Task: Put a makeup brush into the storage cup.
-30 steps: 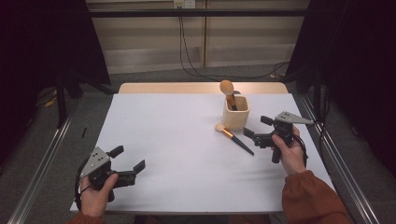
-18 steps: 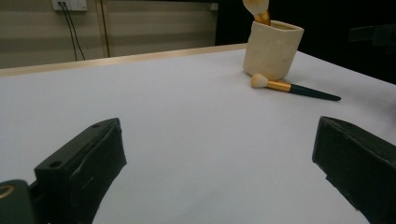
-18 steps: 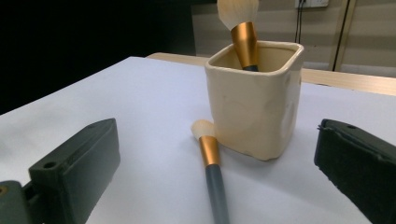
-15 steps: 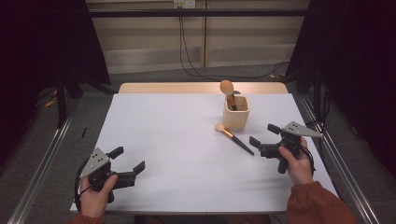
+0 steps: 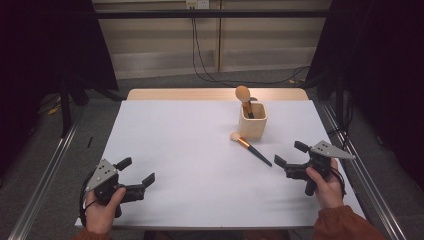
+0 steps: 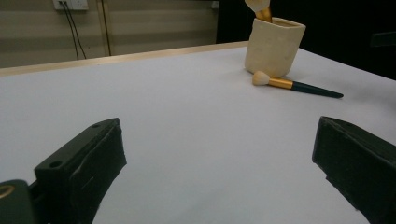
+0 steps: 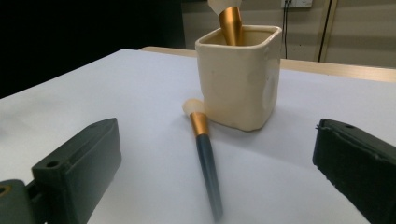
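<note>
**Loose brush lying by the cup, both grippers wide open**

So the makeup brush [image 5: 249,148] is lying flat on the white table [image 5: 190,150], pale bristle head basically touching the base of the cream square cup [image 5: 253,121], gold ferrule next, then the dark handle running away from the cup toward the person's right side. In the right gripper view the brush [image 7: 204,149] sits dead centre between the 2 black jaws, handle end pointing back at the camera and a bit blurry at the near tip, with the cup [image 7: 238,77] right behind it.

The right gripper [image 5: 291,160] is near the handle end, just off it and not touching. Its jaws are spread wide apart with nothing between them. The hand holding it [image 5: 326,186] is at the table's right edge.

There's a 2nd brush [image 5: 245,99] standing upright in the cup, round head sticking out above the rim.

The left gripper [image 5: 136,172] is way over at the near left corner, well apart from the brush and cup, also spread open and empty. From the left gripper view, the brush [image 6: 295,87] and cup [image 6: 274,45] are far off at the upper right, with plain table between the jaws.
</note>
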{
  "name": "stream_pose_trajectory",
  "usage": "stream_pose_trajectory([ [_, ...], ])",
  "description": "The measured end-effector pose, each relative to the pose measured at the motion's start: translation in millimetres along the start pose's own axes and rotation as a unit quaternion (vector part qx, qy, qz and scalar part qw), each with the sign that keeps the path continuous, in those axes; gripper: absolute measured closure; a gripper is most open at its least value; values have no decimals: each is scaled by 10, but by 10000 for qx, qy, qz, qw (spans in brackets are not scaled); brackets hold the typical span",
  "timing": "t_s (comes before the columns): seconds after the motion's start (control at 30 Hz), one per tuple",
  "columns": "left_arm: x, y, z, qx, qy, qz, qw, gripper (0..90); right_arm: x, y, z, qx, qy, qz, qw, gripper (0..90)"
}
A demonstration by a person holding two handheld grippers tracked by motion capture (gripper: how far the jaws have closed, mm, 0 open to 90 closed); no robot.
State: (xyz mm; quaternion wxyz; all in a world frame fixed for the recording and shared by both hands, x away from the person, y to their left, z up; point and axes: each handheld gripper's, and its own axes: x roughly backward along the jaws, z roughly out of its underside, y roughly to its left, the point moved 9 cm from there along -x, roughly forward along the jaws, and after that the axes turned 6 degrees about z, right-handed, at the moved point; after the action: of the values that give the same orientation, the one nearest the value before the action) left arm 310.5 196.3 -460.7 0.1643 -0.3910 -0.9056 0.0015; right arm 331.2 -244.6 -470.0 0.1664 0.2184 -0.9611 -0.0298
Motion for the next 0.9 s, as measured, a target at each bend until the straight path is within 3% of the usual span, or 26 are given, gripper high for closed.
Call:
stream_pose_trajectory([
  [0.43, 45, -1, -4, 14, -24, -72, 10000, 23, 190, -11, 106, -14, -29, 51, 10000, 11],
  [0.9, 25, 16, 0, 70, -36, -43, 10000, 22, 127, -7, 91, -52, -4, 7, 10000, 11],
])
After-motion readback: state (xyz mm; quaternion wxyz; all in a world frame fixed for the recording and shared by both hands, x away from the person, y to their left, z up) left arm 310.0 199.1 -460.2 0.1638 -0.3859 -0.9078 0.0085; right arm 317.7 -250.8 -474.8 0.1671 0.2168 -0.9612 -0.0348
